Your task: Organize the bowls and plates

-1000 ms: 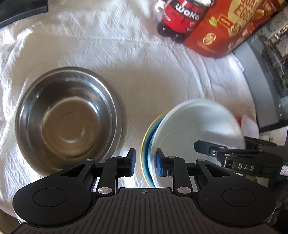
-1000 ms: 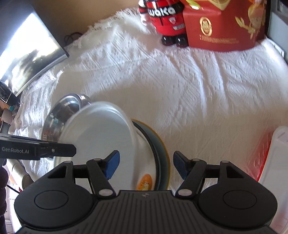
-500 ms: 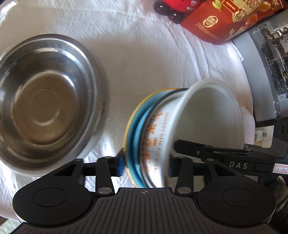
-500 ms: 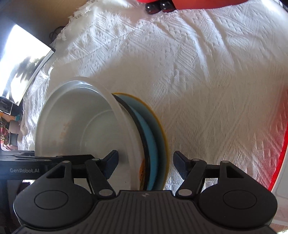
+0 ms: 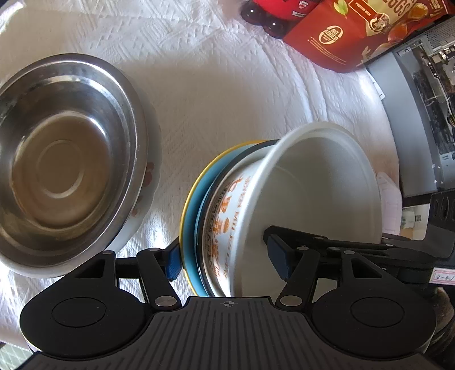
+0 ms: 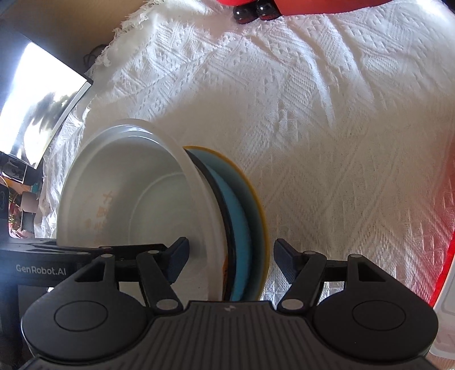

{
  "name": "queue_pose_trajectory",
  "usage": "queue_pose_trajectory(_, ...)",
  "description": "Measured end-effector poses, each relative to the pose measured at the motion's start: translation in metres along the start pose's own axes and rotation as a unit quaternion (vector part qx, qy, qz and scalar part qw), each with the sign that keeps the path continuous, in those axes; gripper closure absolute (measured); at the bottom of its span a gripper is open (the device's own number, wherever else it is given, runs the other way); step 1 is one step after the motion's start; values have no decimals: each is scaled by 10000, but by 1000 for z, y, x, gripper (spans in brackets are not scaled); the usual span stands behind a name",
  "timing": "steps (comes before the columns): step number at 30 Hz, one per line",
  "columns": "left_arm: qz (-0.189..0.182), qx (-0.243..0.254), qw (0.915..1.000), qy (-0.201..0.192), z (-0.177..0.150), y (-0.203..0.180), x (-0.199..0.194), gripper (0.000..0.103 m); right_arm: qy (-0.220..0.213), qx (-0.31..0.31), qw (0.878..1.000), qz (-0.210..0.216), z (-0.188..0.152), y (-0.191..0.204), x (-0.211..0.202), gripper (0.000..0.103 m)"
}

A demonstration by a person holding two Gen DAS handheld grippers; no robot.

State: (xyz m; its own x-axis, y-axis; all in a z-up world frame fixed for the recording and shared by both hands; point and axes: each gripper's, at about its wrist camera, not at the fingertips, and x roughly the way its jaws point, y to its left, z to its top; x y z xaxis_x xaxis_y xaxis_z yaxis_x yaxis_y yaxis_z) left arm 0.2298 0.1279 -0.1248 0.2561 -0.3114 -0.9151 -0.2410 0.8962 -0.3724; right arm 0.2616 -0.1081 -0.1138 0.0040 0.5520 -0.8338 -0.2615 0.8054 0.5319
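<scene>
A white bowl with orange print [image 5: 318, 182] sits in a blue plate with a yellow rim [image 5: 189, 219]; the pair looks tilted in both wrist views. My left gripper [image 5: 224, 263] is open, its jaws straddling the near edge of bowl and plate. My right gripper [image 6: 230, 263] is open and straddles the same stack from the opposite side, with the bowl [image 6: 136, 193] and plate [image 6: 244, 216] between its fingers. I cannot tell whether any pad touches them. A steel bowl [image 5: 65, 159] sits on the white cloth to the left.
A white textured cloth [image 6: 312, 99] covers the surface. A red bottle [image 5: 273, 14] and a red carton [image 5: 355, 31] stand at the back. A computer case [image 5: 421, 108] is at the right, a monitor [image 6: 34, 99] at the far left, and a red-edged white tray [image 6: 446, 270] by the right gripper.
Both grippers have moved in around the bowl-and-plate stack; the left one has opened wider. The stack now looks tilted up in both views. The steel bowl has shifted leftward in the left view.
</scene>
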Motion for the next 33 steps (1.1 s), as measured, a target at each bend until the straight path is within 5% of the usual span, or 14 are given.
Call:
queue_pose_trajectory(3,-6,5,10000,46,2,0,0,37,88,-6,9998,153,1,2,0,48)
queue_pose_trajectory(23,-232,-155,9985,467,17,-4,-6,37,432,182,9989,-56,9,8,-8,48)
queue_pose_trajectory(33,-313,208,9983,-443,38,7,-98,37,-151,-316,9993,-151,38,72,-61,47)
